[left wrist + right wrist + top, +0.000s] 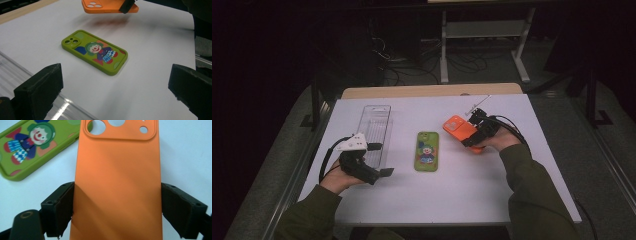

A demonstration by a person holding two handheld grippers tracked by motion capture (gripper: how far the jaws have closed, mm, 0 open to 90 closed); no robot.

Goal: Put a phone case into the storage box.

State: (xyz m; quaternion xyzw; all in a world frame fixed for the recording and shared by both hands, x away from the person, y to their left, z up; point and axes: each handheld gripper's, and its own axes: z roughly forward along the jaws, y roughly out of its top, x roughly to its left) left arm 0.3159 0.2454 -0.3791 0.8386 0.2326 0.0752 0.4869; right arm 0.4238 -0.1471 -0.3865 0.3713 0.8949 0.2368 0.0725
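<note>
Under both grippers lies the wide white rectangular table top (432, 200), the largest thing here, and all other things rest on it or hang above it. Beside the left gripper (379, 159), on its far side and partly below its jaws, stands the long clear plastic tray (376, 122) with ribbed walls; in the left gripper view its shiny edge passes under the near jaw. Ahead of the left gripper's fingertips, a little apart from them, the flat green silicone phone case with a clown picture (95, 52) lies on the table with the camera holes at its far end from the person. This case is between the two grippers and neither of them touches it.

Between the fingers (58, 205) of the right gripper (117, 207) sits the plain orange silicone phone case (117, 182). The two black jaws press on its long edges, one on each side, so they stand rather wide and the case fills the whole gap. The end with the camera cut-out points away from the fingers, toward the green case. In the left gripper view the orange case hangs above the table and its soft shadow falls on the white surface below it.

The left gripper's jaws are wide apart and nothing is between them; only bare table shows in the gap.
</note>
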